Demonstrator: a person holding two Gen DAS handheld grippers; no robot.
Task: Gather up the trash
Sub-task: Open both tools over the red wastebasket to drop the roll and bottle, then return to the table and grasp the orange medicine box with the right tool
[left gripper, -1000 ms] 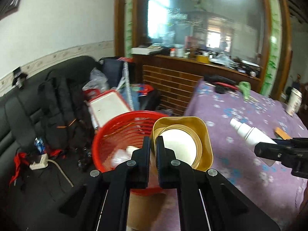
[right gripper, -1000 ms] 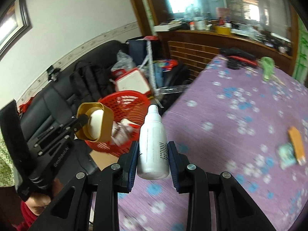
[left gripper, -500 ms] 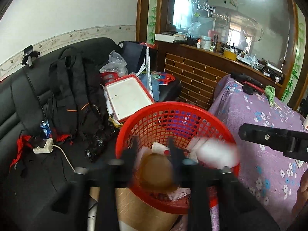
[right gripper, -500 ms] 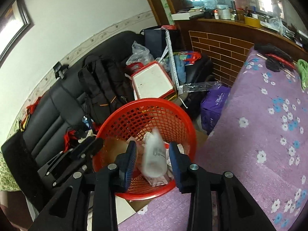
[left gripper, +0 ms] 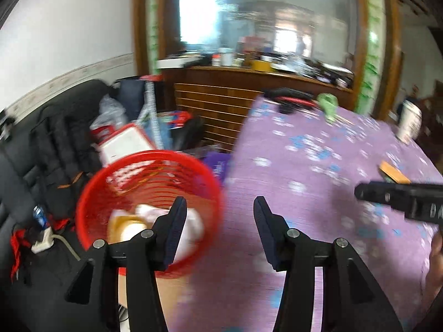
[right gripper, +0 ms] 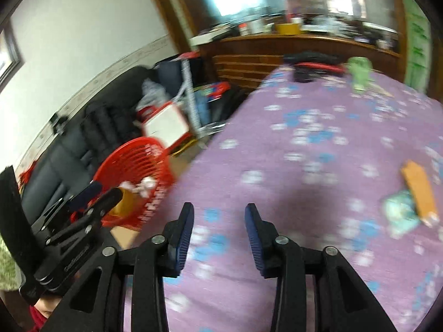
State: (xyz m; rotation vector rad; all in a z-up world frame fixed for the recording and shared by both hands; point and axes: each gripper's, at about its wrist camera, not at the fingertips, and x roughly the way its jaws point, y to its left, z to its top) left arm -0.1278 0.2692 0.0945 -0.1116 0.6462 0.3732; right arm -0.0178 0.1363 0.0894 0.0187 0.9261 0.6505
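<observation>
Opening, with nothing between the jaws, both left gripper [left gripper: 217, 213] and right gripper [right gripper: 218, 218] above the purple flowered tablecloth [right gripper: 318, 149], gold container [left gripper: 126, 225] and white scraps lying inside the red basket [left gripper: 91, 193].

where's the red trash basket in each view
Left wrist view: the red basket sits lower left, just behind the left finger of the left gripper, beside the table edge.
Right wrist view: the red basket is at middle left, off the table's left edge, behind the tip of the other gripper.
Shared landmark: the purple flowered tablecloth, whose left edge runs right beside the basket in both views.
</observation>
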